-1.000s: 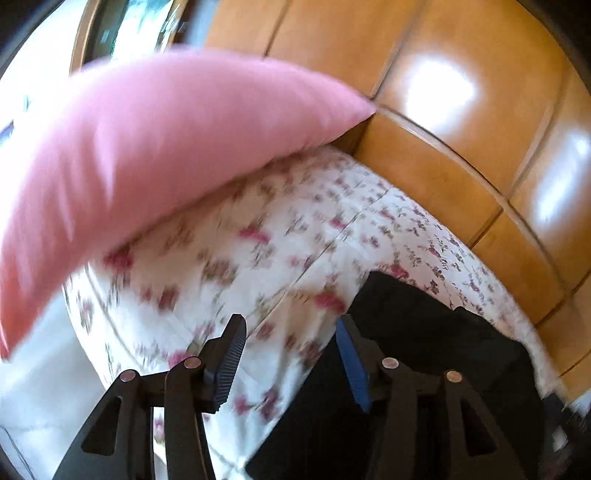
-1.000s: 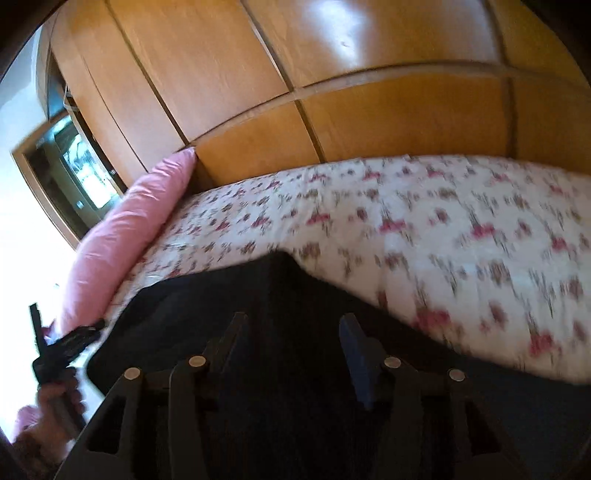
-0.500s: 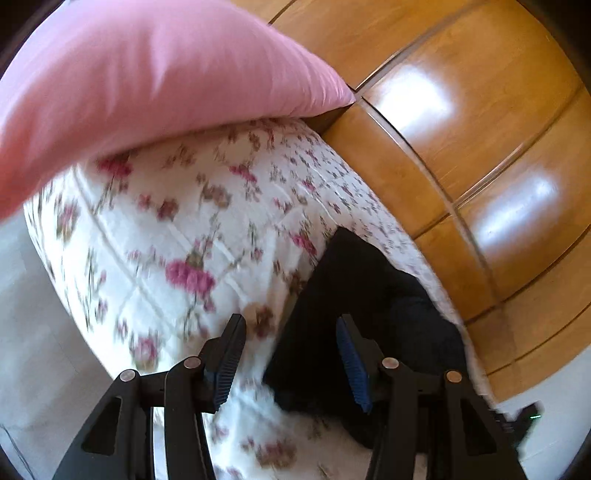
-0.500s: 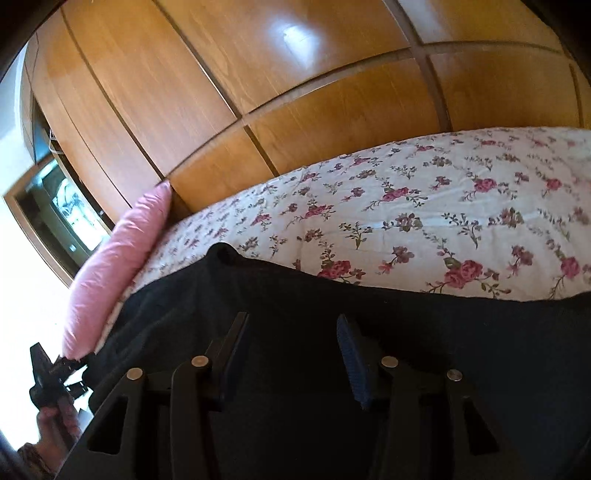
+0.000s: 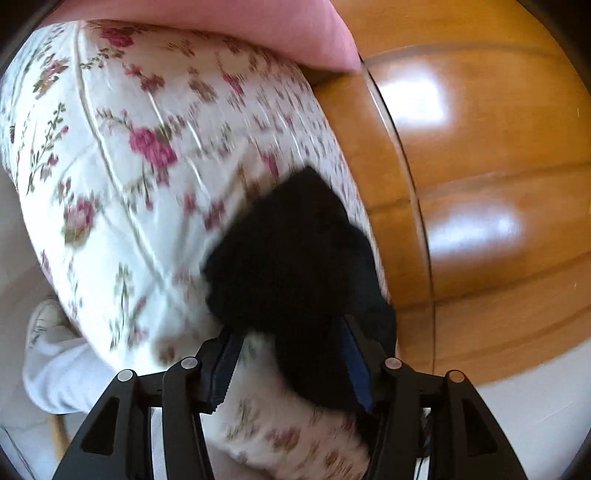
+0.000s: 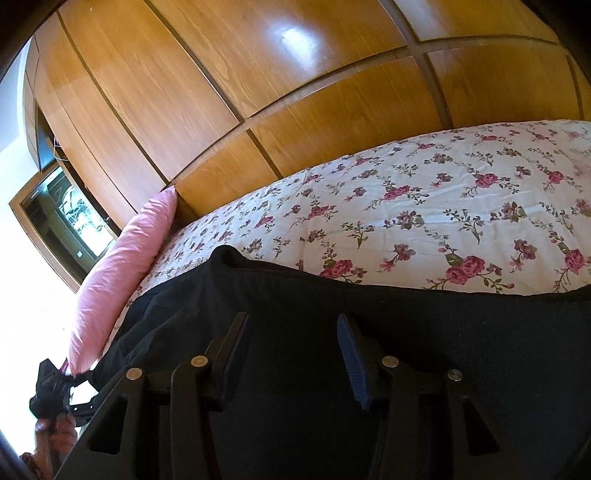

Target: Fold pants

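1. Black pants (image 5: 295,258) are lying on the floral bed (image 5: 122,184), below the pink pillow (image 5: 280,26); the left claw (image 5: 291,365) is now swinging in toward their end, spread and empty, jaws just widening.
2. Right claw (image 6: 291,354) is hovering spread over the pants, gripping nothing.
3. Only the right view is showing the pants' long edge across the bed.

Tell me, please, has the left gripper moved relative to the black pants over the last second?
Yes. The left gripper has closed in on the near end of the black pants, while the pink pillow has slid toward the frame's top.
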The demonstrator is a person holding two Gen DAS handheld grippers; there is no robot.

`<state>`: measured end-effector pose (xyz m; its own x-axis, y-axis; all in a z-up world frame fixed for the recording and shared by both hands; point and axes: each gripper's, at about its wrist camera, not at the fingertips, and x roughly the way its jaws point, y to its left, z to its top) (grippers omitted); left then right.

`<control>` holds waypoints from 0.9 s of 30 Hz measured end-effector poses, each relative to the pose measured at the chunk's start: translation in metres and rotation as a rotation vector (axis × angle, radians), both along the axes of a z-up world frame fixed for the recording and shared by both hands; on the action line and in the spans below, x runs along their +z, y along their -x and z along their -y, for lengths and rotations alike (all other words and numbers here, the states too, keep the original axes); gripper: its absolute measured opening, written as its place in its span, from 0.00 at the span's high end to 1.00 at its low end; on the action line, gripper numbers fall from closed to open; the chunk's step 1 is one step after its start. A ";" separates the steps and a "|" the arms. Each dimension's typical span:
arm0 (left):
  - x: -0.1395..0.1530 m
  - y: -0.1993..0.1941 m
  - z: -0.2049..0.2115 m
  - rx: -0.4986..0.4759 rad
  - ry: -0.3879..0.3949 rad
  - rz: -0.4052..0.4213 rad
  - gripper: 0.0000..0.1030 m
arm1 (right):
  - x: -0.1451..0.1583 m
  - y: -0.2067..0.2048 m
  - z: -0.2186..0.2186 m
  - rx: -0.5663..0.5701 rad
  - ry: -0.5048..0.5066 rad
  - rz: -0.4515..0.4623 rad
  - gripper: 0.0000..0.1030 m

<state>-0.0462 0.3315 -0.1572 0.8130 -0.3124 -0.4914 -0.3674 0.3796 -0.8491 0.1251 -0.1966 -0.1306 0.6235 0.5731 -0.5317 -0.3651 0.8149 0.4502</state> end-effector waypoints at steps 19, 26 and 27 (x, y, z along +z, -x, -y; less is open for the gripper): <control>0.013 -0.018 -0.016 0.097 -0.369 -0.015 0.82 | 0.003 -0.003 -0.006 0.025 0.033 -0.026 0.52; 0.074 0.019 -0.010 0.319 -0.598 -0.032 0.74 | 0.037 0.020 0.047 -0.130 0.000 0.011 0.45; 0.081 0.017 -0.006 0.338 -0.650 -0.023 0.74 | 0.041 0.023 0.052 -0.144 0.031 0.013 0.44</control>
